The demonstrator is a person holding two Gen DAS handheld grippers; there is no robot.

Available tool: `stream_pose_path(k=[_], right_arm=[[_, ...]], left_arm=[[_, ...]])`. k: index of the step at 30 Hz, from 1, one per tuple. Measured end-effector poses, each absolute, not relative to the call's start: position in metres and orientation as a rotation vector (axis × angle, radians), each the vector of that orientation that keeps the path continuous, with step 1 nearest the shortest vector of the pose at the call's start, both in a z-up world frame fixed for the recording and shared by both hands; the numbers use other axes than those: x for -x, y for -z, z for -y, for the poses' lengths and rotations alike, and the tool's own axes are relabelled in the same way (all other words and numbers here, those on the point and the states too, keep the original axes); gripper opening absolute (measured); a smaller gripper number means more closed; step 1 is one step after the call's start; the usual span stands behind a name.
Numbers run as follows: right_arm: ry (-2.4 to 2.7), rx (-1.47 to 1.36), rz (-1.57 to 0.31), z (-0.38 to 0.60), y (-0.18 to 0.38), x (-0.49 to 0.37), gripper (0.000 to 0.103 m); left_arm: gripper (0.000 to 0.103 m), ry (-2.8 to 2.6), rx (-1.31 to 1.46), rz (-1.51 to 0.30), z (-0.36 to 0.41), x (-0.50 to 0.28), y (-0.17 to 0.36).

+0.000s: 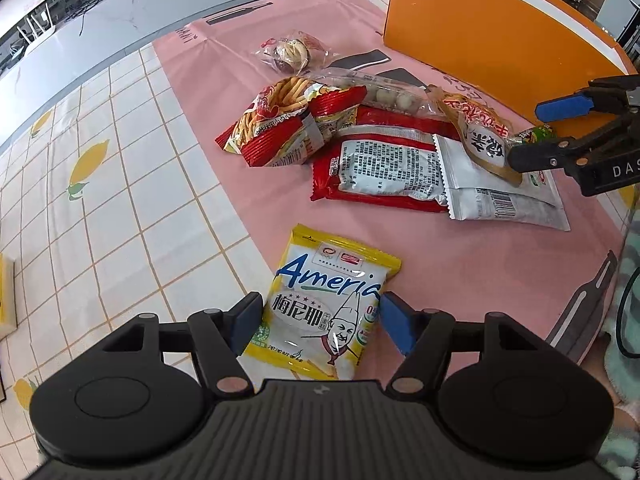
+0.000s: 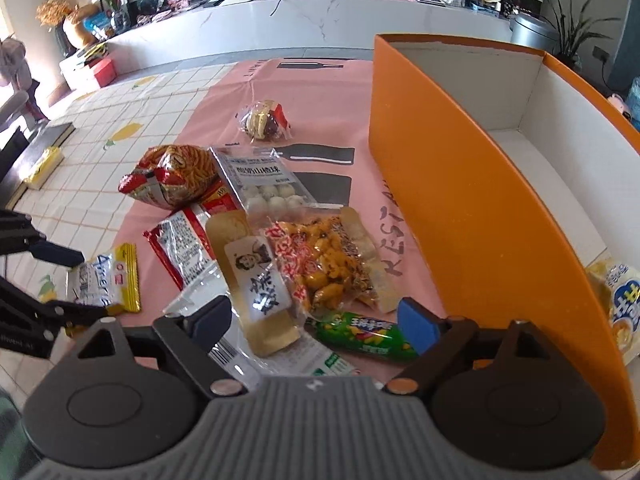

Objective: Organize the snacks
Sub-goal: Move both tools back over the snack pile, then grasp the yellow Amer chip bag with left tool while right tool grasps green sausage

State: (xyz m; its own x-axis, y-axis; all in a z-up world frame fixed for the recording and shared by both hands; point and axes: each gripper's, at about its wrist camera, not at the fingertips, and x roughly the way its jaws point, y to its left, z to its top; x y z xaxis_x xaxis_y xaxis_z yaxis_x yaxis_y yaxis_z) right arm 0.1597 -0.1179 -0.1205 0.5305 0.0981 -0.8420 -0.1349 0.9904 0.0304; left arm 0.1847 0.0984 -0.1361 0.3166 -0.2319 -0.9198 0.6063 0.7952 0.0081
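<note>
Two close downward views, shared snack pile (image 1: 400, 152)

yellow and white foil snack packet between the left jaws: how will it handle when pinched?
The yellow and white foil snack packet lies flat and puffy, so it probably weighs little and will buckle rather than stay stiff. Its glossy film may slip on the left gripper's blue pads. It looks unlikely to roll, though a sideways nudge would likely slide it along the pink mat.

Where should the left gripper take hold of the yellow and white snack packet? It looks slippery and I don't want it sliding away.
Grip the yellow and white snack packet across its narrow width, near mid-length, coming down from above. It lies flat and alone on the pink mat, its long edges clear on both sides. The left gripper already straddles it, open, a pad beside each edge.
</note>
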Motion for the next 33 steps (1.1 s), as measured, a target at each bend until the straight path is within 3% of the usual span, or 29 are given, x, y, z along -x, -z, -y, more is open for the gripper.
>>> stream_pose_path(k=[3,5,9,21,26,28,29,31,33], right_arm=[[-0.178,0.118,-1.037,0.126,0.122,-0.162,0.063],[-0.22,0.16,-1.054,0.129,0.122,-0.164,0.058],[-0.309,0.28,-1.096,0.125,0.126,-0.168,0.054],[-0.486,0.684,-1.2,0.105,0.128,-0.19,0.037],[-0.535,0.728,-1.247,0.099,0.138,-0.198,0.037],[-0.539,0.68,-1.269,0.101,0.14,-0.201,0.031],[-0.535,0.649,-1.281,0.103,0.14,-0.203,0.025],[-0.518,0.624,-1.28,0.104,0.14,-0.202,0.024],[-0.494,0.597,-1.284,0.105,0.14,-0.2,0.023]], left_arm=[[0.078,0.541,-0.351,-1.14,-0.099,-0.187,0.138],[0.076,0.522,-0.319,-1.152,-0.1,-0.187,0.138],[0.07,0.496,-0.256,-1.198,-0.098,-0.185,0.135],[0.076,0.514,-0.255,-1.208,-0.094,-0.164,0.136],[0.083,0.553,-0.358,-1.175,-0.086,-0.158,0.14],[0.084,0.557,-0.386,-1.171,-0.082,-0.155,0.141],[0.084,0.553,-0.392,-1.169,-0.081,-0.155,0.142],[0.084,0.535,-0.391,-1.173,-0.08,-0.154,0.142],[0.076,0.521,-0.372,-1.181,-0.08,-0.155,0.142]])
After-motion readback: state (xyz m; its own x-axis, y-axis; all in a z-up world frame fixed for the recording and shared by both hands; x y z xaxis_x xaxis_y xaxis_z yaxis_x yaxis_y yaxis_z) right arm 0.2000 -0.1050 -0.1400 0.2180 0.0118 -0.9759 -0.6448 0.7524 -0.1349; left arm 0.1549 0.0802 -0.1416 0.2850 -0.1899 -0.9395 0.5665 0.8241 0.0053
